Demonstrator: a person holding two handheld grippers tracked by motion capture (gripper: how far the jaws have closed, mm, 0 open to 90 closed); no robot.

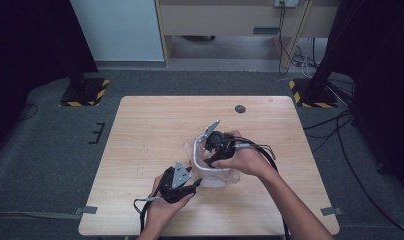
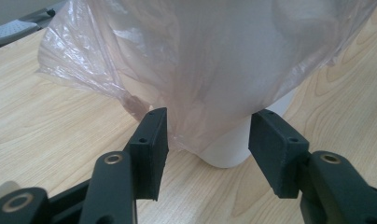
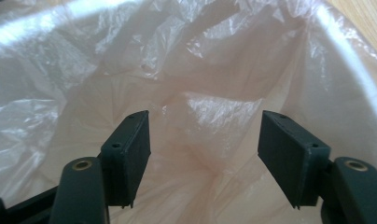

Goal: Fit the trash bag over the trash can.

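Two tongs work at a white bin lined with a thin bag, standing right of centre on the wooden surface. The left tongs gape at the bin's base, jaws either side of it, gripping nothing. The right tongs hang over the bin's mouth, jaws spread wide above the crumpled bag, holding nothing.

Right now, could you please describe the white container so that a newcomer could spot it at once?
On the wooden table, look between the two grippers. The white container stands there, lined with a thin pinkish plastic bag draping over its rim, the table's one white thing.
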